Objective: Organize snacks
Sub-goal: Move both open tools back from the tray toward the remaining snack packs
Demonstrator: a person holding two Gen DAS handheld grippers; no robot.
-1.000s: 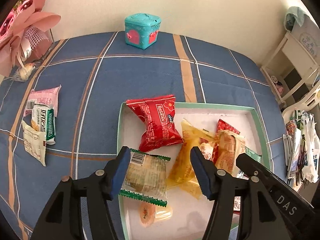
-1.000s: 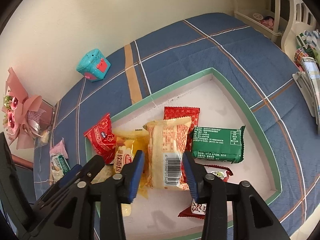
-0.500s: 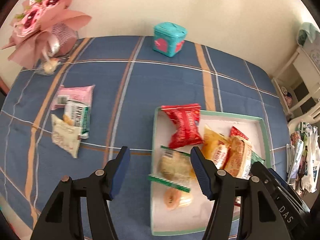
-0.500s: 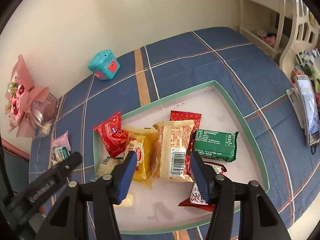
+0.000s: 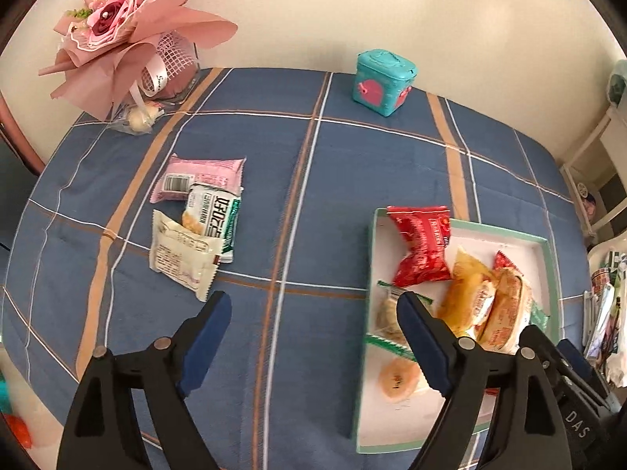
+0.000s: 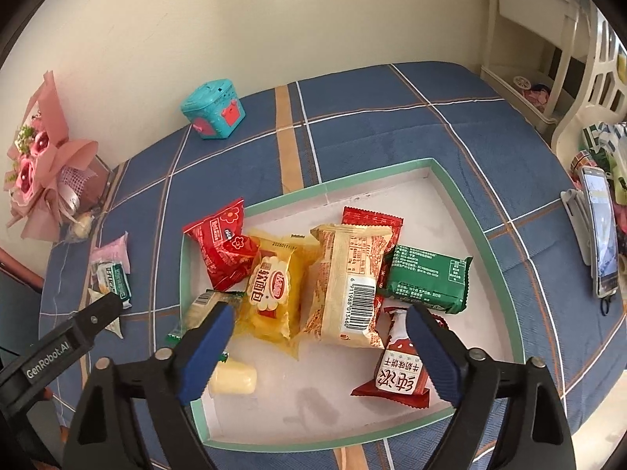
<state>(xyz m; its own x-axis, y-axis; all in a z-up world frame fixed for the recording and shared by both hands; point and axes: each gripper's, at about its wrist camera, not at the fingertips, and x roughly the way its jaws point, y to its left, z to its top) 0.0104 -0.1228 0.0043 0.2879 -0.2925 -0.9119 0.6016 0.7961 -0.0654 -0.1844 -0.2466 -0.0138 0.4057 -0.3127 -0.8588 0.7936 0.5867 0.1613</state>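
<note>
Both tools stand wide and their jaws are opening, nothing between the pads. Right tool (image 6: 319,346) hangs over the green-rimmed tray (image 6: 462,196), above a tan packet (image 6: 347,278) whose barcode reads 6911988013460, beside a yellow packet (image 6: 274,286) and a red sachet (image 6: 399,368) with Chinese writing. Left tool (image 5: 313,342), marked "GenRobot.AI", hangs over the blue plaid table (image 5: 333,164); 3 loose packets (image 5: 196,215) lie ahead to its left, the tray to its right.
</note>
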